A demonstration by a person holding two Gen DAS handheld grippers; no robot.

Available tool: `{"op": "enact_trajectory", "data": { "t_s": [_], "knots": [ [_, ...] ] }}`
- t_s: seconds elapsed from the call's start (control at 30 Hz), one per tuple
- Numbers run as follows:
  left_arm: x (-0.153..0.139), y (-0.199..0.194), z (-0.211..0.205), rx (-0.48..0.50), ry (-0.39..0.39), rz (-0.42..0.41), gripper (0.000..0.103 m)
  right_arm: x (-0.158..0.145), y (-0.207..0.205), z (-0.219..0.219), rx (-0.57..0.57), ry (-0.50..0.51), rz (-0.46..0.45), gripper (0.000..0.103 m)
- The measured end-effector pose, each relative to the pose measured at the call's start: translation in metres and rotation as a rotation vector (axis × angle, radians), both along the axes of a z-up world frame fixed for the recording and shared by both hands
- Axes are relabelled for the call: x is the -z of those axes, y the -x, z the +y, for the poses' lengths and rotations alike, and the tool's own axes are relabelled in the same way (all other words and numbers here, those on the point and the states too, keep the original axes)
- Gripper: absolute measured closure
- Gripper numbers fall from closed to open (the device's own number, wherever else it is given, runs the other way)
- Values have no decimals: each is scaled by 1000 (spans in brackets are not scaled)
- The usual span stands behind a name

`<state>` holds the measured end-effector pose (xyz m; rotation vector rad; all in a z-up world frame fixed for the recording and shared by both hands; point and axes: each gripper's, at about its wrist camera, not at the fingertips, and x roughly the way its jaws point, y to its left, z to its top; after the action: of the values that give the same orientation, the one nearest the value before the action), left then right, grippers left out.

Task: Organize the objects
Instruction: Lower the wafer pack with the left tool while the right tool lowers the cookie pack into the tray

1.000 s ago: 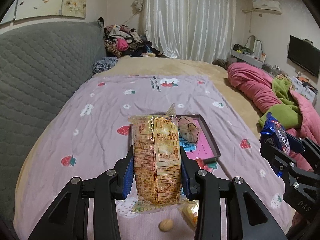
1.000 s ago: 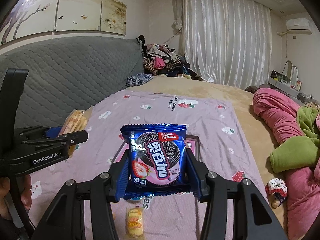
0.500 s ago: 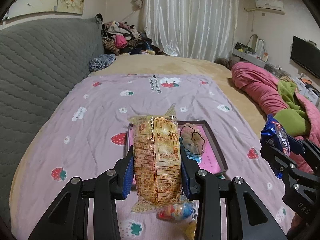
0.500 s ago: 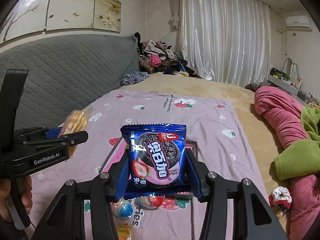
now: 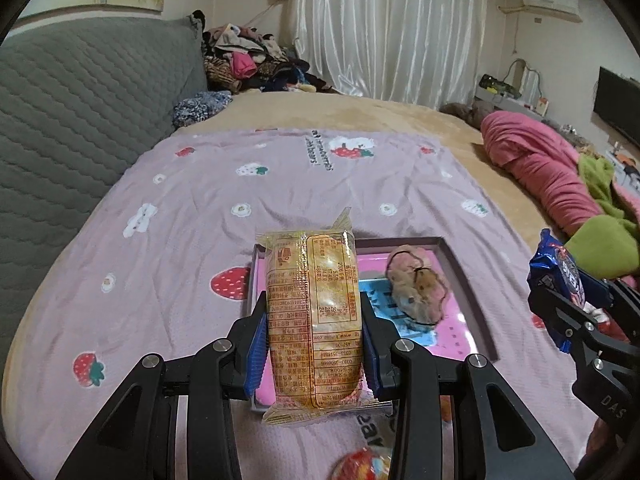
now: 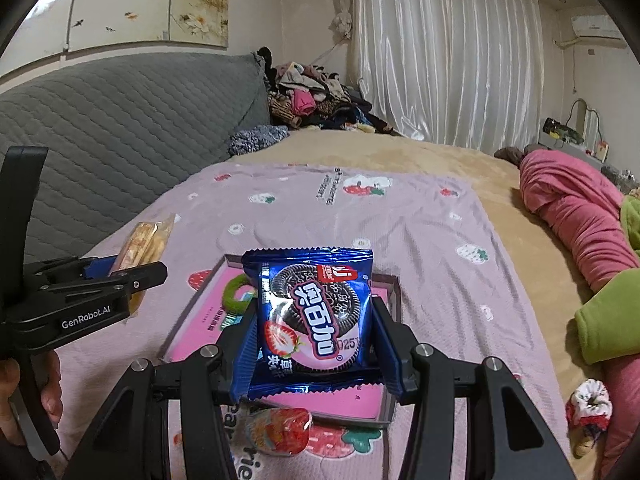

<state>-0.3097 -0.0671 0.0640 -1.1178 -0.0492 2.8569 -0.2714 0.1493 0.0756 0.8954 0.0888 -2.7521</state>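
Item one: a long yellow-orange cake bar in a clear printed wrapper point(image 5: 314, 316), which we hold upright between the blue-padded fingers of our left gripper point(image 5: 314, 344), the pads pressed on both its sides. It sits at the lower centre of the left wrist frame, above the near left part of a shallow rectangular tray with a dark rim and pink floor point(image 5: 456, 258).

Item two: a blue foil packet of sandwich cookies with a strawberry picture point(image 6: 314, 320), clamped flat-faced between the fingers of our right gripper point(image 6: 314, 344), at the lower centre of the right wrist frame and over the same tray point(image 6: 394, 288).

Tray contents: a pinkish-brown fluffy scrunchie point(image 5: 418, 284) on the right half; a green ring point(image 6: 236, 298) at the far left corner, partly hidden by the packet.

Just in front of the tray's near rim lies a small candy in a clear wrapper with red print point(image 6: 280, 430).

Underneath: a lilac blanket printed with strawberries and flowers point(image 5: 168, 248), spread on a bed with a tan cover point(image 5: 360, 114).

Surroundings: grey quilted headboard point(image 5: 80, 112) at left, heap of clothes point(image 5: 248, 64) at upper centre, white curtains point(image 5: 392, 28), rolled pink quilt point(image 5: 540, 168) at right.
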Motion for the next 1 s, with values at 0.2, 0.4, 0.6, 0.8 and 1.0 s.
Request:
{"op": "enact_trajectory", "data": {
  "t_s": [0.2,0.4,0.6,0.8,1.0],
  "knots": [
    [36,27,1,-3,-8,-41,62,31,24,1,1,-13,-37,51],
    [72,46,5,0,-7,-67,62,58,47,3,2,-19,-65,51],
    [106,60,2,-8,-12,-96,62,91,58,7,12,-4,-102,51],
    [130,70,0,-4,-5,-123,62,120,73,12,23,-12,-144,51],
    [145,76,2,18,-3,-161,62,137,83,10,20,-50,-183,51]
  ]
}}
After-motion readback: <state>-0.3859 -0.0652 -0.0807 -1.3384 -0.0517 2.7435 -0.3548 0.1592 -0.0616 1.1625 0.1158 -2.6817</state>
